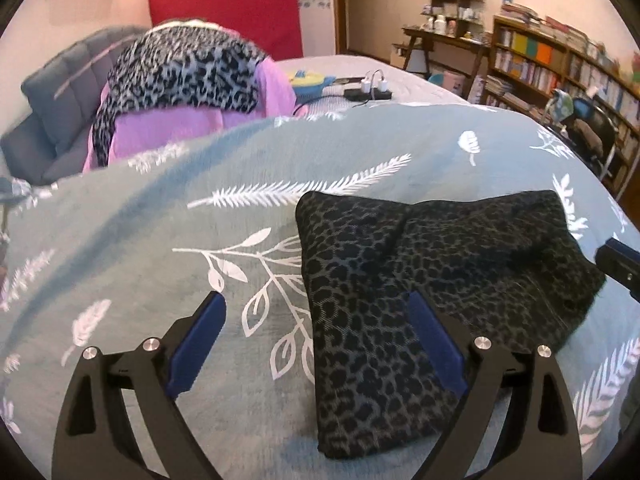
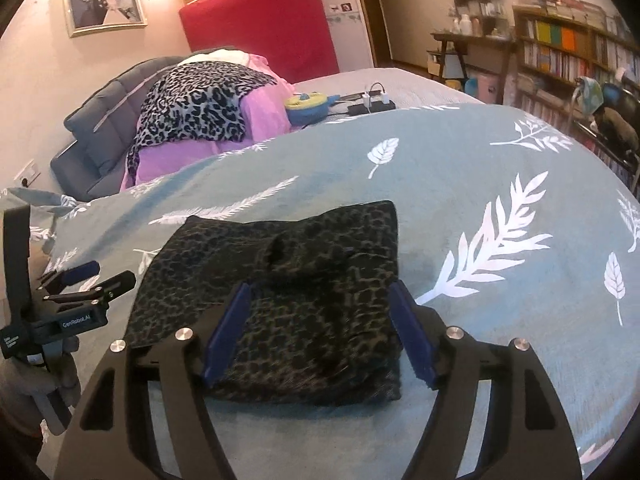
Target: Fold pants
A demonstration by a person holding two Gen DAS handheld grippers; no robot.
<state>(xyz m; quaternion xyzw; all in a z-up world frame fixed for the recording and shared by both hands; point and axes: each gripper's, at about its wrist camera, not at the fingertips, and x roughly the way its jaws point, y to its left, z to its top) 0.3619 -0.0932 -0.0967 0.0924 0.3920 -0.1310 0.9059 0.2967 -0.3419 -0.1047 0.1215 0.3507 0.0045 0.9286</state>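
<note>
The pants (image 1: 420, 264) are a dark leopard-print bundle, folded into a compact rectangle on the teal leaf-print bedcover (image 1: 160, 240). My left gripper (image 1: 316, 304) hangs open above the bundle's left edge, one blue pad over the fabric and the other over the bare cover. In the right wrist view the same pants (image 2: 192, 280) lie under my right gripper (image 2: 320, 288). It is open, its pads stand apart over the cloth and grip nothing. The left gripper (image 2: 80, 276) shows at the left edge there, held by a gloved hand. A tip of the right gripper (image 1: 618, 260) peeks in at the far right.
A pile of pink cloth and light leopard-print fabric (image 2: 200, 108) lies on a grey sofa (image 2: 100, 136) behind the bed. A yellow and blue item (image 2: 308, 106) and a power strip (image 2: 372, 106) sit further back. Bookshelves (image 2: 568, 52) line the right wall.
</note>
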